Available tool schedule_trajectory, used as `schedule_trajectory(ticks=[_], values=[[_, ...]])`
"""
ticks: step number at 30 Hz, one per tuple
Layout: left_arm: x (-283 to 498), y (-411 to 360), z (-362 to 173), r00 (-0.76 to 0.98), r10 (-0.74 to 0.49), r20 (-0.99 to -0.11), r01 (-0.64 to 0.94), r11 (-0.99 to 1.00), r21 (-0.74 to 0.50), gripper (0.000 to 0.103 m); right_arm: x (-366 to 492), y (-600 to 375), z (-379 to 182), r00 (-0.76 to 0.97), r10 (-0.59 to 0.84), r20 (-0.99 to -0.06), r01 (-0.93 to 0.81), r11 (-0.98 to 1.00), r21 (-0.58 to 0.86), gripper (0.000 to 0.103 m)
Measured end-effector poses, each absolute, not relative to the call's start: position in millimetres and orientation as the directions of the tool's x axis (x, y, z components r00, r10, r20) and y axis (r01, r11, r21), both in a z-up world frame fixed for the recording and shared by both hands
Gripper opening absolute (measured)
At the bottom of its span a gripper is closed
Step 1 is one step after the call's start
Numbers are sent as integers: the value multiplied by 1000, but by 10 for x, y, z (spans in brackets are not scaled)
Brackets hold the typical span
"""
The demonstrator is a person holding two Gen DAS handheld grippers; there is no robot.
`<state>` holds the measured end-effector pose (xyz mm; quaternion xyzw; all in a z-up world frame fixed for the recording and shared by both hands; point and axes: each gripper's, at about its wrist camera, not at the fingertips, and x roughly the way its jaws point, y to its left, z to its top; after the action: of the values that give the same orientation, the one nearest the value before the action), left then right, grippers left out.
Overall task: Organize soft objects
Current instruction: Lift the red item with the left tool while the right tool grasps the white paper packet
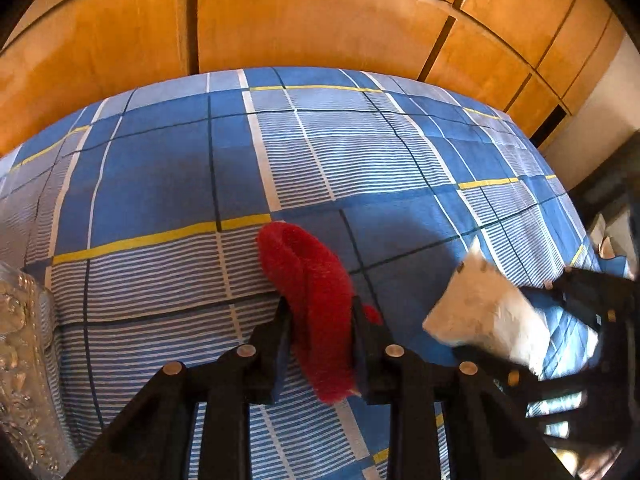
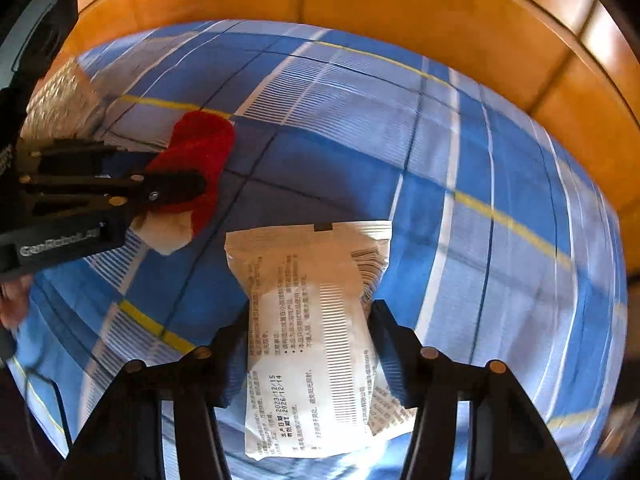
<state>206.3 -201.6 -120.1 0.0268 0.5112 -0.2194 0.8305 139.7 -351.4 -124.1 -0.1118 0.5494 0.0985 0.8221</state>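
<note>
A red fuzzy cloth (image 1: 308, 280) hangs folded between the fingers of my left gripper (image 1: 320, 316), which is shut on it above the bed. In the right wrist view the same red cloth (image 2: 200, 140) shows a pale end (image 2: 168, 232) below the left gripper's finger (image 2: 176, 190). A white soft packet (image 2: 308, 320) with printed text and a barcode is pinched at its middle by my right gripper (image 2: 310, 316), shut on it. The packet (image 1: 480, 312) also appears at the right of the left wrist view, blurred.
A blue checked bedsheet (image 1: 168, 184) with white and yellow lines covers the bed under both grippers. Orange wooden wardrobe doors (image 1: 320, 16) stand behind it. A silvery embossed object (image 1: 20, 344) sits at the left edge. A hand (image 2: 12, 300) shows at the far left.
</note>
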Motion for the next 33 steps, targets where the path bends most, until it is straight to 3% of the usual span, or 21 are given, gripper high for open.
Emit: schedule_trajectory(ticks=[3,14,22,33], values=[[2060,-2122,-1139,383,-306,-872,435,892,-122,22,1221,-3442,-1261,435,1,-901,-219,970,-104,56],[2598,-1806,-301,463,-304,-832,340,928,-150,22,1093,-3397,-1265,473,-31,-880,-80,994,-78,56],[2902,-740,600,646,-179,-742,176,981,-84,22,1198,-3403,-1275,441,-43,-896,-49,996,-72,56],[2642,1493,848,696,77,-713,-151,988,-41,22,1119,-3361,-1298,495,-76,-865,-34,994,-106,56]])
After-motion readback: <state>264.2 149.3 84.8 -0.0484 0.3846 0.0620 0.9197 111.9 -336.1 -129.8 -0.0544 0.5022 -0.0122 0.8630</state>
